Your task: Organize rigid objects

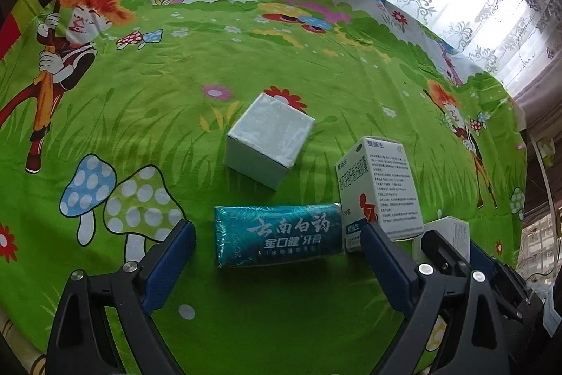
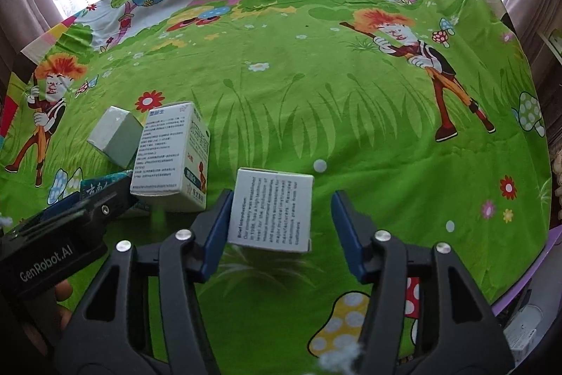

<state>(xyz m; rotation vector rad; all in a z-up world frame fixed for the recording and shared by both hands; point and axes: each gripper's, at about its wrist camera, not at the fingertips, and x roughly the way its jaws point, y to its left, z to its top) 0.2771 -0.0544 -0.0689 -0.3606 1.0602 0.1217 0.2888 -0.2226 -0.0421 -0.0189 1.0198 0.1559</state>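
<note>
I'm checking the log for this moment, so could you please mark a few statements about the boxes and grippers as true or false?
1. The teal toothpaste box lies flat between the left gripper's open fingers. True.
2. The right gripper is clamped shut on the English-text box. False: its jaws are open.
3. The medicine box stands upright. True.
4. The plain white box is stacked on the toothpaste box. False: it sits on the tablecloth behind it.

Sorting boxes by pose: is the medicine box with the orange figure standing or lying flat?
Standing. The medicine box rises on its end above the flat-lying teal toothpaste box.
</note>
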